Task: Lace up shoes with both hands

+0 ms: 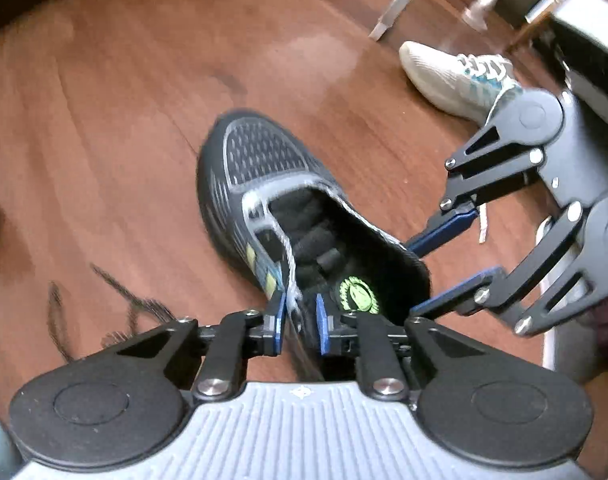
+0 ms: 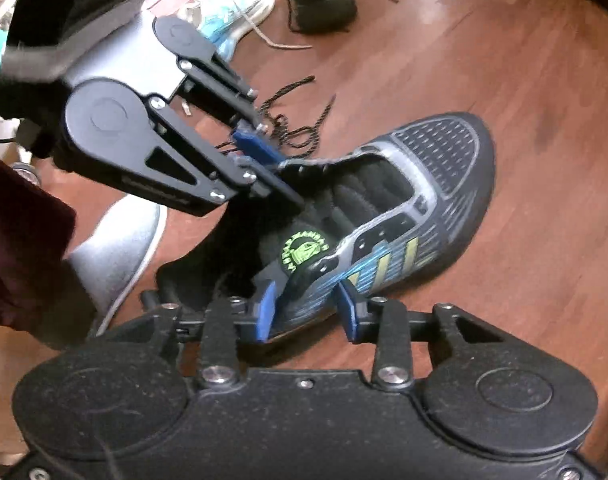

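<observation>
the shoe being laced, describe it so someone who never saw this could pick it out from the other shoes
On the wooden floor, look between the two grippers: the dark mesh-toed shoe lies there, unlaced and wide open. Only it has yellow side stripes and a green round logo inside.

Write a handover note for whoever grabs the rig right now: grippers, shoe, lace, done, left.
Left gripper: jaws narrow but not pressing, astride the eyelet edge of the dark shoe.
Right gripper: astride the shoe's opposite side wall, one finger inside; whether it grips is unclear.
Shoe: on the wooden floor, tongue exposed, no lace visible in the eyelets.
Dark lace: loose on the floor beside the shoe, held by neither gripper.
Done: nothing threaded.
Left: pick up the lace, thread every eyelet, tie.
</observation>
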`<state>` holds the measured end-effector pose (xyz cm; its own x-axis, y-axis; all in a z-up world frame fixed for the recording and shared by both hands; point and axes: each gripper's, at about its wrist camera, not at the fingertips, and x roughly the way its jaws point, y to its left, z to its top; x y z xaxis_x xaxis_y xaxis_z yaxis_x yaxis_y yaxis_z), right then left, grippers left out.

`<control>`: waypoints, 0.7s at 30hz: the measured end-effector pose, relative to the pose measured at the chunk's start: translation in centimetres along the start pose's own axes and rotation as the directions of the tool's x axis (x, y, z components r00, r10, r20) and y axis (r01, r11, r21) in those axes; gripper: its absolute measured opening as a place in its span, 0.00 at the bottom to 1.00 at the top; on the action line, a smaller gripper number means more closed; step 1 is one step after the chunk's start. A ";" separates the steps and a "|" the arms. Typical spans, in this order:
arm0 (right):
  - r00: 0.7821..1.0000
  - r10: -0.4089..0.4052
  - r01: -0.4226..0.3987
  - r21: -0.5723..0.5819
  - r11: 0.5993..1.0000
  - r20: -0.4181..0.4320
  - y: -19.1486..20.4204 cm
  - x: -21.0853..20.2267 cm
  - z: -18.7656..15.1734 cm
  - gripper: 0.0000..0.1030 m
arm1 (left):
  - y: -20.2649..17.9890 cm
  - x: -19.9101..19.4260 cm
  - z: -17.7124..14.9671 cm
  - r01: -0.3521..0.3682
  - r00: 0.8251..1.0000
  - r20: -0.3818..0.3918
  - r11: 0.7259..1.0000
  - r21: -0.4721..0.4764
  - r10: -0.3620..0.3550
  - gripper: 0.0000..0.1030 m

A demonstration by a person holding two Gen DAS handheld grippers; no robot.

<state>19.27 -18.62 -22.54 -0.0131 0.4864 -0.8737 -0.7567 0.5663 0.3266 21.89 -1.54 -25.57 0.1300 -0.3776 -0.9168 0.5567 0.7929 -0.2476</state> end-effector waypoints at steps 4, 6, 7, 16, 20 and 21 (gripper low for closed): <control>1.000 -0.011 0.011 0.005 1.000 0.012 0.0 -0.2 -0.4 0.34 | -0.2 0.1 0.1 -0.002 1.000 -0.008 1.000 -0.026 0.002 0.14; 1.000 -0.019 0.019 0.003 1.000 0.017 -0.1 -0.2 -0.4 0.34 | -0.1 0.2 0.1 0.019 1.000 -0.013 0.998 -0.053 -0.020 0.14; 1.000 -0.024 0.024 0.005 1.000 0.020 -0.2 -0.3 -0.5 0.34 | -0.1 0.1 0.0 0.027 1.000 -0.014 0.998 -0.063 -0.028 0.14; 1.000 0.001 -0.002 0.041 0.999 0.025 -1.4 -0.3 -0.2 0.35 | 1.4 -2.4 -1.7 0.102 0.994 0.039 0.990 -0.098 -0.099 0.20; 1.000 -0.008 0.007 0.050 0.999 0.029 -2.1 -1.7 -0.2 0.36 | 4.1 -4.8 -4.2 0.077 0.993 0.104 0.980 -0.186 -0.058 0.61; 1.000 -0.010 0.009 0.061 0.998 0.022 -2.2 -2.1 -0.1 0.36 | 5.0 -5.2 -5.0 0.052 0.993 0.118 0.976 -0.211 -0.027 0.61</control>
<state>20.85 -20.93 -21.49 0.0089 0.4952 -0.8687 -0.7156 0.6099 0.3404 19.84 6.77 -23.59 0.2106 -0.4530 -0.8663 0.3774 0.8551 -0.3555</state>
